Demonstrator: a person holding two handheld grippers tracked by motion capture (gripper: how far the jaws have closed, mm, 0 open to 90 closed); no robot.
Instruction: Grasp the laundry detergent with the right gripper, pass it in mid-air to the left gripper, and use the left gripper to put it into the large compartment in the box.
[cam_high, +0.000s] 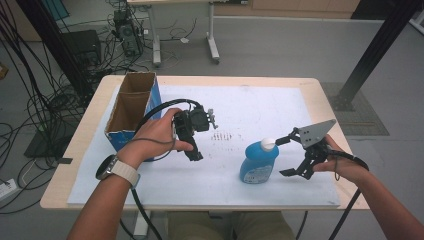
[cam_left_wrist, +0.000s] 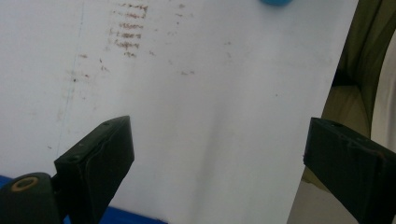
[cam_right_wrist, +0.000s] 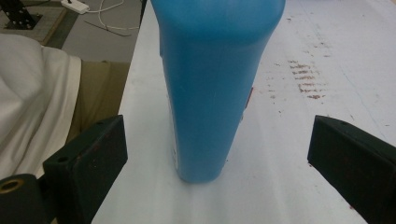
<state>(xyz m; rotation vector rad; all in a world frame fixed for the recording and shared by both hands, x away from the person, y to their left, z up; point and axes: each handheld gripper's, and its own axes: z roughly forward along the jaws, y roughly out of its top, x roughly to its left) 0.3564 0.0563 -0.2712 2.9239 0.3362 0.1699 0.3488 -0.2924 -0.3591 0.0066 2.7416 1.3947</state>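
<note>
A blue bottle (cam_high: 257, 165) with a white cap (cam_high: 268, 144) stands upright on the white sheet (cam_high: 280, 107) at the right of the middle. My right gripper (cam_high: 283, 156) sits just to its right, open, its jaws pointing at the bottle. In the right gripper view the bottle (cam_right_wrist: 210, 84) stands a little ahead between the two wide-apart fingertips (cam_right_wrist: 100, 140), untouched by them. My left gripper (cam_high: 195, 154) hangs over the sheet left of the middle, pointing down. Its jaws stand open with nothing between them (cam_left_wrist: 217, 135), above the bare sheet (cam_left_wrist: 201, 102).
An open cardboard box (cam_high: 131, 105) with blue sides stands at the table's left, just behind my left hand. Faint brown marks (cam_high: 222, 135) stain the sheet's middle. The wooden table edge (cam_high: 320, 87) borders the sheet. Cables and desk legs lie on the floor beyond.
</note>
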